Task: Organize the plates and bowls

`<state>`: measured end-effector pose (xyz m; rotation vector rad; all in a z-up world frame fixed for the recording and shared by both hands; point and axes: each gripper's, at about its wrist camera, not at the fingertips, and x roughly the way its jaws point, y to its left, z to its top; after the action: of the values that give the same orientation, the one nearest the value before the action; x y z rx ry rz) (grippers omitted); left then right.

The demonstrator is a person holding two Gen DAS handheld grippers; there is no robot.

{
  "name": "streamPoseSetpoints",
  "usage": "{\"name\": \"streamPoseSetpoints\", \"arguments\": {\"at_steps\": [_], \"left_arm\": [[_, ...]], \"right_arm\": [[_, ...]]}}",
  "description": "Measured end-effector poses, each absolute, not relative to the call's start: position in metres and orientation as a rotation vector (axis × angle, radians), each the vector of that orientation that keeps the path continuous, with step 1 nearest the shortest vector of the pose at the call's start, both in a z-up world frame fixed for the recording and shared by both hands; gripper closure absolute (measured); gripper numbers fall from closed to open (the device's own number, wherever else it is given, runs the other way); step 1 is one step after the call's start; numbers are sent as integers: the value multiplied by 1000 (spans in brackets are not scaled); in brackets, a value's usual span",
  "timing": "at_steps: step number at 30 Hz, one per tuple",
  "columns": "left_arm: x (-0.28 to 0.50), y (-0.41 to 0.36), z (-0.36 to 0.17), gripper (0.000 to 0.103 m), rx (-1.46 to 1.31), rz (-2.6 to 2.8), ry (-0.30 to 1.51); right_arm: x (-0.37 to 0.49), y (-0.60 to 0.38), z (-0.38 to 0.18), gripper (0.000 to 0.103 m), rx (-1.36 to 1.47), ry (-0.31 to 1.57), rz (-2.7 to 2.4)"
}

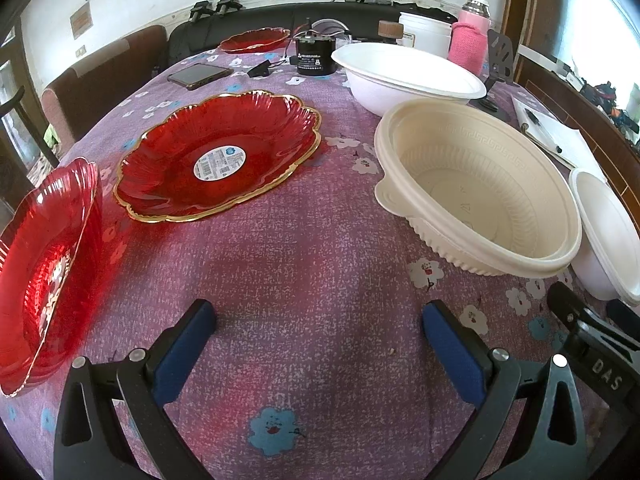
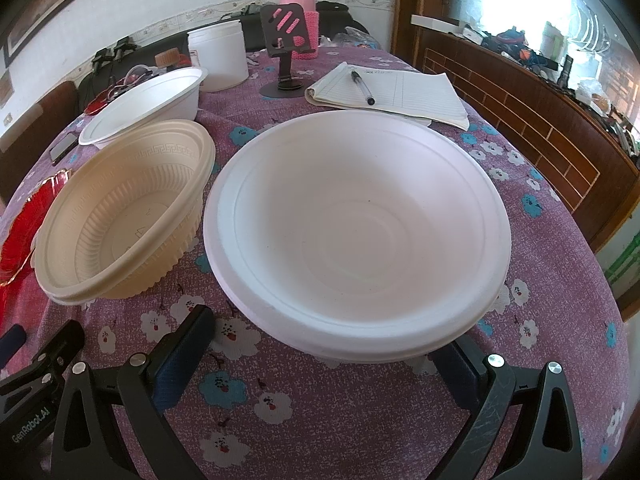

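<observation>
Both the left gripper [image 1: 320, 344] and right gripper [image 2: 324, 344] stand agape, empty. Beside the cream bowl [image 2: 120, 208], the white bowl [image 2: 356, 232] wants a square rim grip.

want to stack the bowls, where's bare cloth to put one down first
Best patch: the open cloth ahead of the left gripper, between the red plate and the cream bowl. The right side is crowded: the big white bowl sits close against the cream bowl, with the notepad just behind.
</observation>
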<state>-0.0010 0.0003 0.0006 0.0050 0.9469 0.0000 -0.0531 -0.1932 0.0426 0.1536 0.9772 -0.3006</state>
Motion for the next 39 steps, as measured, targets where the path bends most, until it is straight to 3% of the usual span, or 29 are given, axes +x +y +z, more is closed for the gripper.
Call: {"name": "streamPoseSetpoints", "arguments": {"at_steps": [16,32,36,39], "left_arm": [[-16,6,4,0,16,-25,1017],[-127,89,91,0,-206,-93,684],[-135,122,93,1,-268,-133,774],[-154,147,114,1,-231,-97,724]], "right_arm": [[-64,-182,44,1,216,989,-421],[-71,-180,45,1,234,979,-427],[-68,-180,45,1,196,1049,-353],[-70,-183,48,3,200,1058,-293]]}}
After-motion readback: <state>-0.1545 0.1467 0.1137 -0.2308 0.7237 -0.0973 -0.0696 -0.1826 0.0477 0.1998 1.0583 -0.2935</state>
